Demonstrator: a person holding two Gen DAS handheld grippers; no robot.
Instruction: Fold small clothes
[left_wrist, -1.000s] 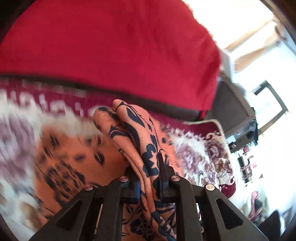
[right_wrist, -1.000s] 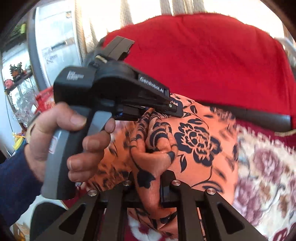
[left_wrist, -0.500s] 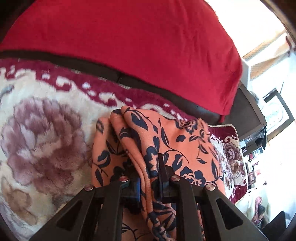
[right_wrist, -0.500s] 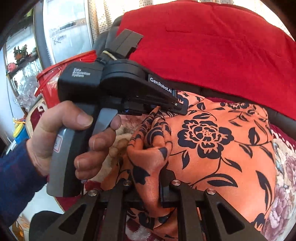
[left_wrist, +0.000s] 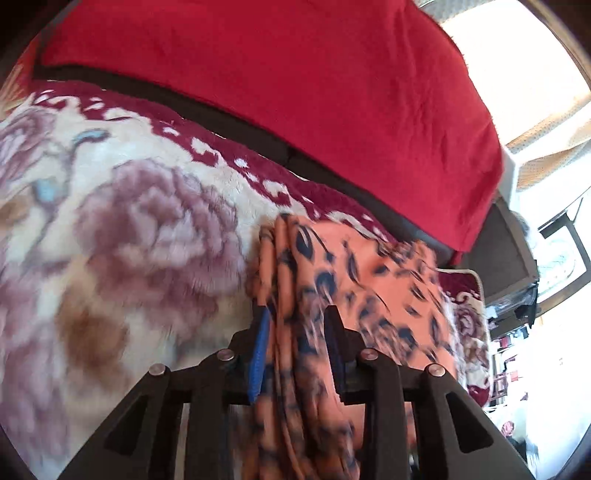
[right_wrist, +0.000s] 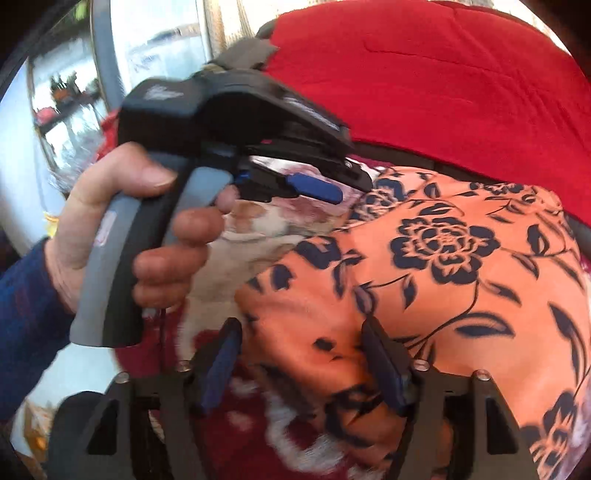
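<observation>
**Both tongs opening over the orange floral garment on the blanket**

The orange floral garment (right_wrist: 461, 266), printed with dark navy blossoms and leaves, lies spread on a plush flowered blanket (left_wrist: 140, 229), with a red cover (left_wrist: 295, 92) draped over the dark backrest behind it.

In the left wrist view, the left tongs (left_wrist: 295, 332) have just been opening. A bunched fold of the garment (left_wrist: 332, 280) runs up between the two fingers, and a gap shows on each side of it, so the pads no longer pinch it. The fold stands as a ridge ahead of the fingertips, at the garment's left edge, and the rest of the cloth spreads off to the right of the tongs over the blanket. This part of the view is blurred.

In the right wrist view, the right tongs (right_wrist: 301, 350) have also just been opening and now stand wide. The near corner of the garment sits between the fingers, rumpled and slack; the right finger lies against or just beside the cloth, while the left finger stands clear of it over the blanket's dark red border (right_wrist: 236, 424). Most of the garment stretches flat ahead and to the right of these tongs, reaching toward the red cover.

The same view shows the left tongs from the side, gripped in the person's left hand (right_wrist: 122, 236) with a dark blue sleeve (right_wrist: 26, 314). Its blue-padded fingertip (right_wrist: 314, 186) hovers just above the garment's far left corner, with the blanket showing beneath.
</observation>
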